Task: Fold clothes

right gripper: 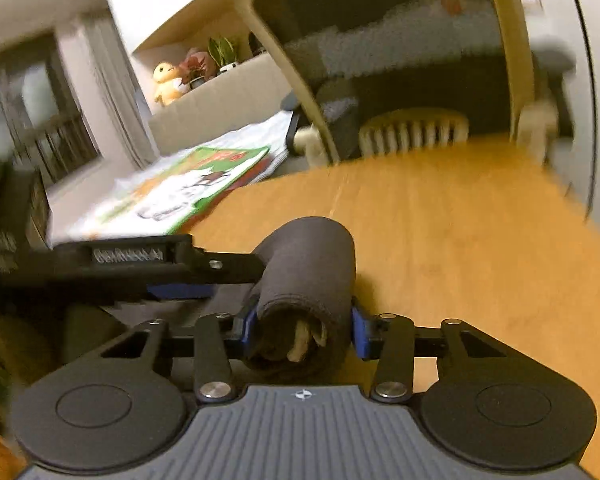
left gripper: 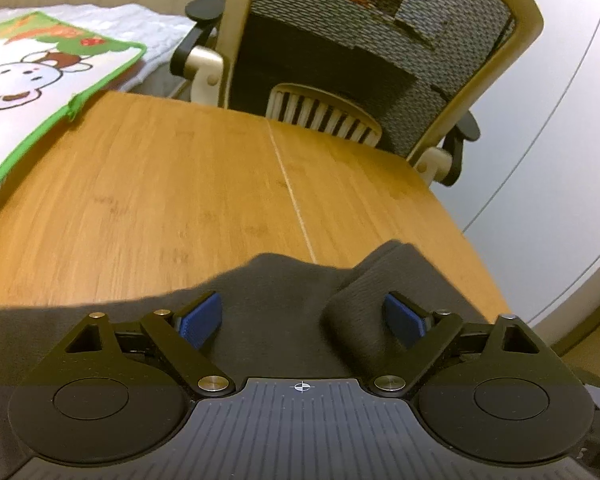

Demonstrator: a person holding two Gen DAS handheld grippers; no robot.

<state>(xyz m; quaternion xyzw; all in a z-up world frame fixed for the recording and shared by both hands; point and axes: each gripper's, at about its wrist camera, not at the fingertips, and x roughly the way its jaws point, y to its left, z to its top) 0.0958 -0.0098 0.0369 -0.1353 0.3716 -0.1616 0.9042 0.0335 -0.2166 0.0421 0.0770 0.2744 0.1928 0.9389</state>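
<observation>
**Q:** What can be counted here?

**A:** Two grippers, both mine. One dark grey cloth garment, one wooden table, one mesh-backed office chair behind it, and one green-edged cartoon-print cloth at the table's far left.

**Q:** Where does the garment lie, relative to your grippers?

**A:** On the table's near edge. My left gripper hangs over it with jaws spread wide, its blue pads clear of the fabric lying between them. My right gripper is clenched on a rolled end of the same garment, a blue pad pressed against each side, the roll sticking forward over the table.
</observation>
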